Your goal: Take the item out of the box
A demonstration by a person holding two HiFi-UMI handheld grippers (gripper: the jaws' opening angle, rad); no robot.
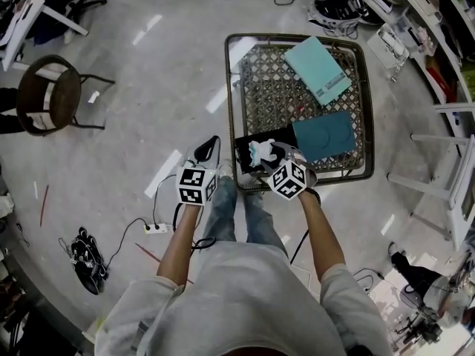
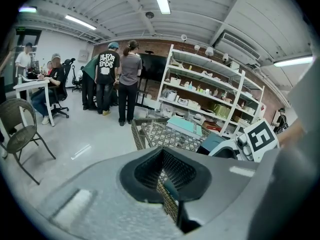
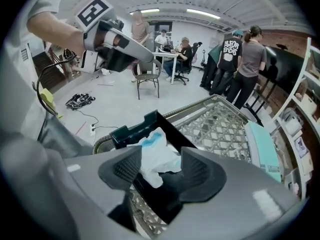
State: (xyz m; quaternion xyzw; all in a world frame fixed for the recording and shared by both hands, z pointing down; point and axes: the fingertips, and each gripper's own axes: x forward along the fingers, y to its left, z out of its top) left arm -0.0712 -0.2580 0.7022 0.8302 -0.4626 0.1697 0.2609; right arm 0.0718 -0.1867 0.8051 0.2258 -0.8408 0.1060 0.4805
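item point(image 3: 150, 154): looks soft, featherlight; pinch the bunched middle
right tongs point(image 3: 159, 171): wide, straddling it, worktop's point(image 1: 229, 110) 6 o'clock
left tongs point(image 2: 162, 176): closed, empty

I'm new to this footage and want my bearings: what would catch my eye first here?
The right gripper hangs open over a black box at the near edge of a lattice-top table, with a crumpled white-and-blue item between its jaws. Further back on the table lie a flat light teal box and a darker teal one. The left gripper, shut, hangs above the floor off the table's left side.
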